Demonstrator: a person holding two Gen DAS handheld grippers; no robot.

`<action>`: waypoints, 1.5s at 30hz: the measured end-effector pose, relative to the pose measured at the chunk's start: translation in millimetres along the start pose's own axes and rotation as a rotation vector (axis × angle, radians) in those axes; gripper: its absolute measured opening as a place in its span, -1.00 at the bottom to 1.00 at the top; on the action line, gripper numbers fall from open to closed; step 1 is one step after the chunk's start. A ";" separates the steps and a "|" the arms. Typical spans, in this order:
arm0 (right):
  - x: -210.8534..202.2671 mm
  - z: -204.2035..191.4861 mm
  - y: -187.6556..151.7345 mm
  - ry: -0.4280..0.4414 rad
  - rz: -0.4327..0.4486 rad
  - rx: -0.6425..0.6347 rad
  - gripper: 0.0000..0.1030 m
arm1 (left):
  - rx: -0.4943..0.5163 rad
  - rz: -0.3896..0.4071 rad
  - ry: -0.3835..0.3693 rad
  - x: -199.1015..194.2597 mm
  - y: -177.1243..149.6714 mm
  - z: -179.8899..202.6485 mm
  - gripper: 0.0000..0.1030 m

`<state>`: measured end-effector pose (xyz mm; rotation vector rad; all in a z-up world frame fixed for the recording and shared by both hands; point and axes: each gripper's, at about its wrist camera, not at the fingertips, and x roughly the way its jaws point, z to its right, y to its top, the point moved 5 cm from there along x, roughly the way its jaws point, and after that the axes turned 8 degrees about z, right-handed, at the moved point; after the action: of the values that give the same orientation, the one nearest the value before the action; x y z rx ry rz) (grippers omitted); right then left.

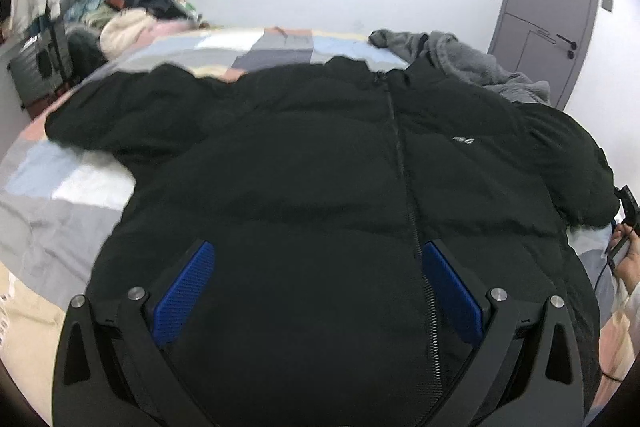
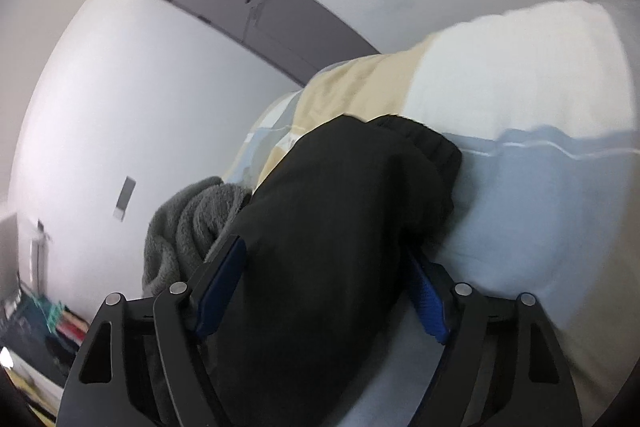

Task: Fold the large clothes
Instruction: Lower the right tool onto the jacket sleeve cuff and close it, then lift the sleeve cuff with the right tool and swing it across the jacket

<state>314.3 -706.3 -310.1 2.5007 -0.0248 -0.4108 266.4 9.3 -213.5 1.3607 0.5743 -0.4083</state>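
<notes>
A large black puffer jacket (image 1: 304, 163) lies spread front-up on the bed, zipper closed, its sleeves out to the left and right. My left gripper (image 1: 318, 251) is open, its blue pads wide apart just above the jacket's lower front near the hem. In the right wrist view the jacket's black sleeve (image 2: 340, 211) with its ribbed cuff runs between the fingers of my right gripper (image 2: 324, 247). The jaws stand wide on either side of the sleeve, and I cannot tell whether they squeeze it.
The bed has a patchwork quilt (image 1: 60, 195) of grey, blue, white and beige. A grey fleece blanket (image 1: 472, 63) lies at the far right corner and also shows in the right wrist view (image 2: 188, 223). Piled clothes (image 1: 120, 15) sit at the back left. A grey door (image 1: 548, 7) is behind.
</notes>
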 end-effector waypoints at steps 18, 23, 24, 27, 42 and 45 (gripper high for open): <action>-45.1 -51.0 31.7 -0.030 0.090 -0.174 -0.89 | -0.031 -0.018 -0.047 -13.0 -7.4 -11.6 1.00; -82.9 -79.7 48.8 -0.077 0.147 -0.246 -0.95 | -0.006 0.021 -0.072 -31.0 -1.0 -12.5 1.00; -87.6 -83.4 51.4 -0.085 0.158 -0.247 -0.96 | 0.000 0.031 -0.067 -34.0 0.8 -13.8 1.00; -107.0 -95.8 64.3 -0.130 0.197 -0.271 -0.97 | 0.011 0.059 -0.048 -49.0 4.1 -21.2 1.00; -178.6 -216.7 85.6 -0.191 0.262 -0.435 -0.96 | 0.058 0.103 -0.057 -72.2 6.5 -41.7 1.00; -194.3 -261.5 82.9 -0.156 0.261 -0.477 -0.95 | 0.032 0.099 -0.074 -76.1 7.7 -45.7 1.00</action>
<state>213.2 -606.5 -5.4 1.9606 -0.2796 -0.4417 203.6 51.5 -166.5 1.3929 0.4395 -0.3870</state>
